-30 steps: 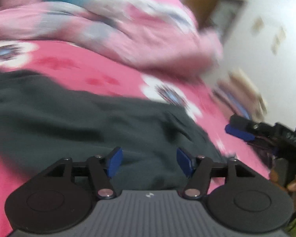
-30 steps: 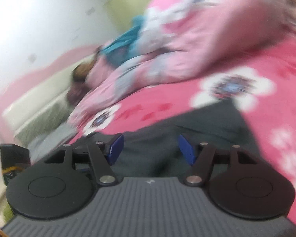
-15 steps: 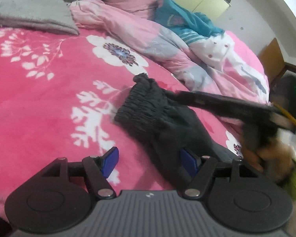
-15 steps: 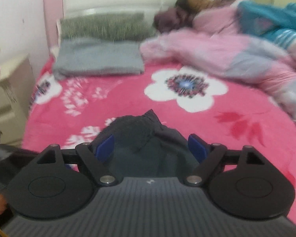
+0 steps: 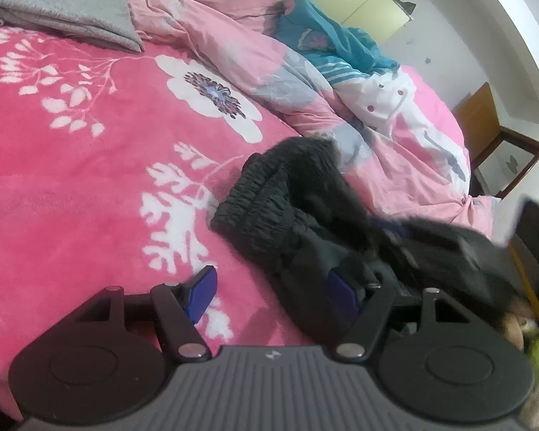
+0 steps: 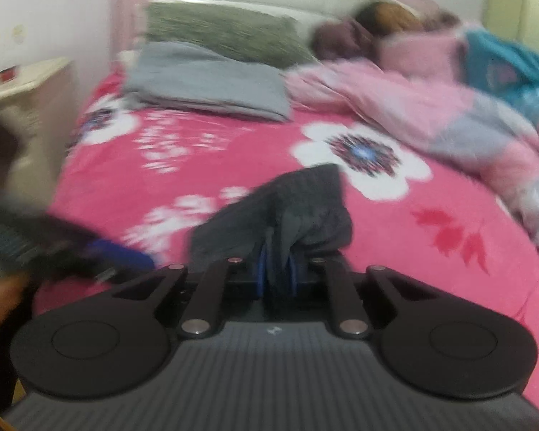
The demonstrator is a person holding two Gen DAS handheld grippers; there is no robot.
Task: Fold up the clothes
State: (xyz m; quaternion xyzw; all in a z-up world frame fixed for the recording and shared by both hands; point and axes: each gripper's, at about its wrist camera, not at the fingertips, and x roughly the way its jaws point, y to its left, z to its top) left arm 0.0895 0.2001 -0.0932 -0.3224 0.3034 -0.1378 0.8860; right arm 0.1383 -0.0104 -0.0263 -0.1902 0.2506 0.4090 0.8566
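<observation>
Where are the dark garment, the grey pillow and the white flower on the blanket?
Garment (image 5: 269, 197), left wrist view, on its gathered waistband.
Grey pillow (image 6: 204, 82), right wrist view, on its top face.
White flower (image 6: 363, 158), right wrist view, on its dark centre.

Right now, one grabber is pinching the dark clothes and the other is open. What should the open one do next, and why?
Probably ease the left gripper rightward onto the dark garment and pinch it. Its jaws stand open, with only the right-hand finger against the fabric, while the right gripper is closing on a bunched fold. Folding likely needs two held spots.
</observation>
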